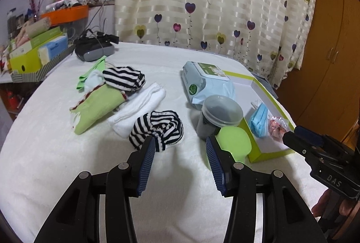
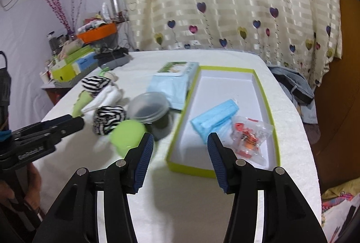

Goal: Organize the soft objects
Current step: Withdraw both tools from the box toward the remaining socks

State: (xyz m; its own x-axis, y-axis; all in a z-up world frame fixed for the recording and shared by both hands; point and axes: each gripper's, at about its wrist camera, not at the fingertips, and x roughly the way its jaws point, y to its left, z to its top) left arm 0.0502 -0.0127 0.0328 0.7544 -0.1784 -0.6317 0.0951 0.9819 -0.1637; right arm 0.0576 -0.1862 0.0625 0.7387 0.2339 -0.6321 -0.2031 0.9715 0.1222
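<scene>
Lying just beyond the left tongs (image 1: 180,145), the striped sock (image 1: 158,128) sits untouched; both tongs gape apart, empty.

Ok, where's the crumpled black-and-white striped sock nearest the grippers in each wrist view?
Left wrist: the crumpled black-and-white striped sock lies centre frame on the white cloth, just beyond the open left gripper, behind its left fingertip.
Right wrist: it sits left of centre, between the left gripper and the grey lidded round plastic jar.
Shared landmark: the jar.
</scene>
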